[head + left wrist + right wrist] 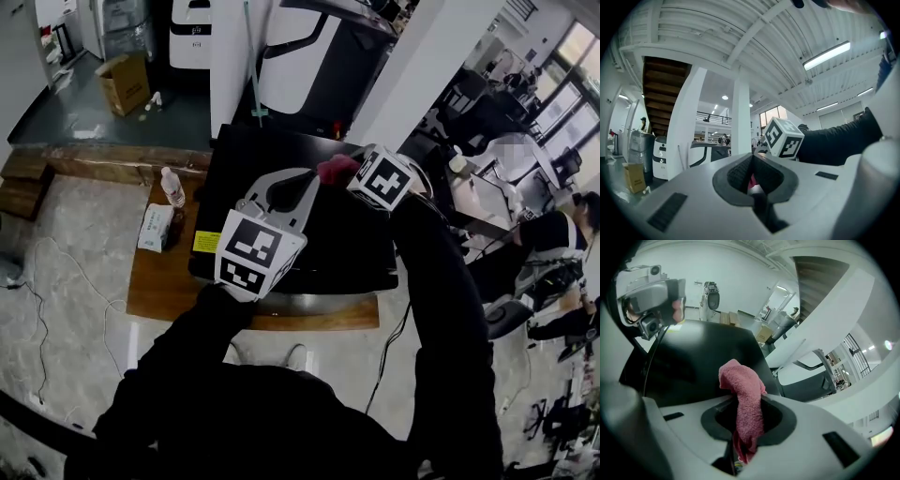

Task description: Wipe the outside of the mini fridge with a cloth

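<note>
fingers of the right gripper pinch the pink cloth just above the black mini fridge top. left gripper fingers sit nearly together. wiping looks barely begun; next, press the cloth flat and sweep.

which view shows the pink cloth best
The right gripper view: the pink cloth sits centre, clamped in the right gripper, folded over. The head view shows a small pink bunch above the mini fridge; the left gripper view, only a sliver.
</note>
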